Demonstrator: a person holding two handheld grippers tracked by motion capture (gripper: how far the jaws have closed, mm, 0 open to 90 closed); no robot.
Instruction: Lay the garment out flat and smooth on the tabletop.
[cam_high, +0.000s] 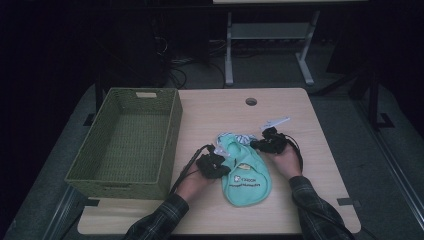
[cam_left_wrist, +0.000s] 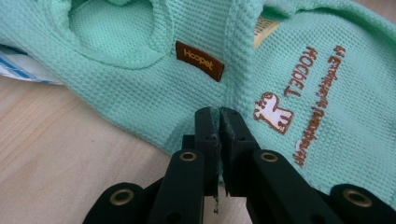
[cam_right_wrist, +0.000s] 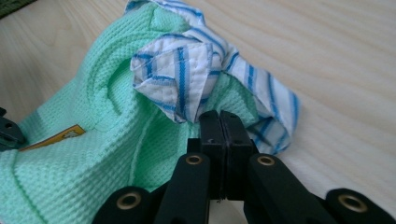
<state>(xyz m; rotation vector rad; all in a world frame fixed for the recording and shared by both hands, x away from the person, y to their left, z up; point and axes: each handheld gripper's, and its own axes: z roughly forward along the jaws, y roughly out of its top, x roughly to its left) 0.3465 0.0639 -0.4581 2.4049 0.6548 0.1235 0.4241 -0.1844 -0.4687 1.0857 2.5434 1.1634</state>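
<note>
Mint-green waffle garment lying flat on the wooden table just right of the woven basket, left gripper pinched on its left edge, right gripper clamped at its top right by the blue-striped cloth.

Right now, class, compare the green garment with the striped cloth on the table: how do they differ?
The green garment is plain mint waffle knit with brown print; the striped cloth is white with blue stripes. The garment lies mostly spread out; the cloth is bunched at its top. Both rest on the table.
</note>
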